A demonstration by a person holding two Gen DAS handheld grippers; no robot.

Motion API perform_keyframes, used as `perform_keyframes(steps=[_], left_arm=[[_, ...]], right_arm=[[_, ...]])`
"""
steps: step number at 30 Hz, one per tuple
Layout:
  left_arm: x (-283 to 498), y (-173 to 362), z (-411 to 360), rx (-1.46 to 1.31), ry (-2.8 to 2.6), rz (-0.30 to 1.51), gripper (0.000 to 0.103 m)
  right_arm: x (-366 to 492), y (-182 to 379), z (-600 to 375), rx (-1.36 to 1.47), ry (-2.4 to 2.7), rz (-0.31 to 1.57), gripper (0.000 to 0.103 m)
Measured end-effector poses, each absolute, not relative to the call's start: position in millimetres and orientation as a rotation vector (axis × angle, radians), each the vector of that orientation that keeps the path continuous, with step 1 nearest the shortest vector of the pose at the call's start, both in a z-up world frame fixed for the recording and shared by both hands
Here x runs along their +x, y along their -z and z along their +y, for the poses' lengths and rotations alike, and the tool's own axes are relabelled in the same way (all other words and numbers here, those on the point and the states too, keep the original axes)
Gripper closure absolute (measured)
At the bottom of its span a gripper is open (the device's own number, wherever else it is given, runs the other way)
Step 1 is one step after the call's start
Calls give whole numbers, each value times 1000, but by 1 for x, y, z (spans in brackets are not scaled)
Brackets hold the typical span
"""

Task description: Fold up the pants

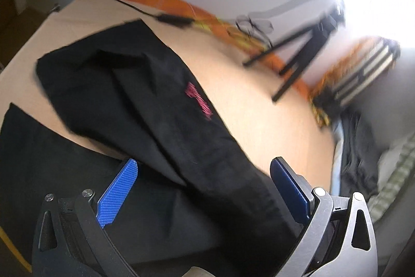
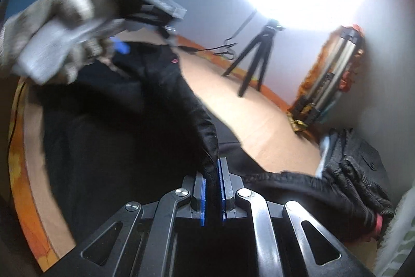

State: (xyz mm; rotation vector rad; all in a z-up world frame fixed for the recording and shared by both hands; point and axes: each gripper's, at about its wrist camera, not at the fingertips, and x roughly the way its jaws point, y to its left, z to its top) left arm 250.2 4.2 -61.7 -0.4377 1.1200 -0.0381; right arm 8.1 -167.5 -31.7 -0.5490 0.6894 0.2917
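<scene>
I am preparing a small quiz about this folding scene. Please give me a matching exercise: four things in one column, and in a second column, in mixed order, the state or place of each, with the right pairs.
Things:
1. left gripper
2. right gripper
3. tripod
4. black pants

States or places:
A. stands at the far side of the table, near the wall
B. open, fingers wide apart with cloth between them
C. shut on a fold of black cloth
D. lies across the tan tabletop, with a pink mark on the cloth

Pairs: 1-B, 2-C, 3-A, 4-D

Black pants (image 1: 145,105) with pink embroidery; rumpled on table.
</scene>
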Motion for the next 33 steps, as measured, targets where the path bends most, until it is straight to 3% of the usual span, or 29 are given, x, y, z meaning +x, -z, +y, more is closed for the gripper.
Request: perform_keyframes(steps=[9, 15, 17, 19, 23, 24, 26, 29, 33], left_arm=[[244, 81, -18, -220, -4, 1227, 2], [258, 93, -5, -267, -95, 1233, 3], [258, 93, -1, -277, -110, 1214, 17], [257, 95, 3, -296, -103, 1201, 23], [251, 96, 11, -324, -67, 1154, 59], [248, 94, 14, -339, -55, 1128, 62], [240, 90, 23, -374, -38, 1072, 86], [230, 84, 30, -377, -22, 1015, 94], [222, 78, 30, -378, -6, 966, 97]], right_arm=[[-29, 78, -132, -788, -348, 696, 97], [-39, 74, -132, -793, -359, 682, 97], [-42, 73, -133, -794, -362, 679, 97], [-44, 73, -132, -804, -361, 678, 97], [-48, 75, -131, -816, -362, 679, 97], [-49, 75, -130, -816, -361, 679, 97], [-50, 73, -130, -816, -358, 676, 97], [-51, 71, -130, -813, -352, 670, 97], [-53, 69, -131, -802, -346, 669, 97]])
